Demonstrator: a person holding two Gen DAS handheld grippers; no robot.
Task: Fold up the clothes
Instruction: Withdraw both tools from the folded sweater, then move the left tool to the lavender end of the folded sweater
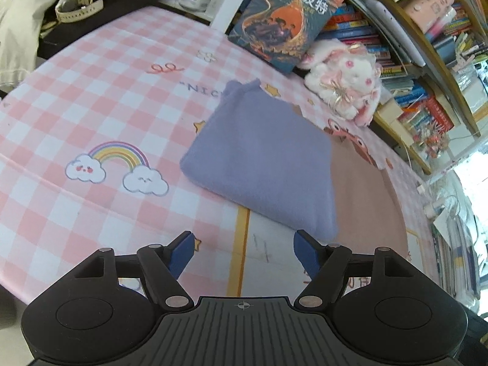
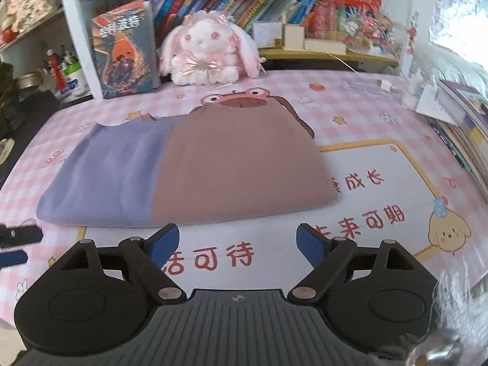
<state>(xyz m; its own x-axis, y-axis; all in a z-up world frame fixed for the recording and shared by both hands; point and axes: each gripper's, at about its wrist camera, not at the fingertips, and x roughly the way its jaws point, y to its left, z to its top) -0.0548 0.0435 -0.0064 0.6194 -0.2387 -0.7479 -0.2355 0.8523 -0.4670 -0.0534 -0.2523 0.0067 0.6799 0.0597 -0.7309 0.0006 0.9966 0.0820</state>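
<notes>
A folded garment, half lilac (image 1: 262,158) and half dusty pink (image 1: 363,189), lies flat on the pink checked tablecloth (image 1: 100,91). In the right wrist view the lilac half (image 2: 106,180) is on the left and the pink half (image 2: 238,170) on the right. My left gripper (image 1: 244,250) is open and empty, just short of the garment's near corner. My right gripper (image 2: 238,241) is open and empty, just in front of the garment's near edge. The left gripper's tip shows at the right wrist view's left edge (image 2: 18,236).
A plush rabbit (image 2: 204,52) and a leaning book (image 2: 125,48) stand behind the garment against bookshelves (image 2: 305,9). A watch (image 1: 77,7) lies on a black box at the far left. Books and small items (image 2: 463,116) crowd the right edge.
</notes>
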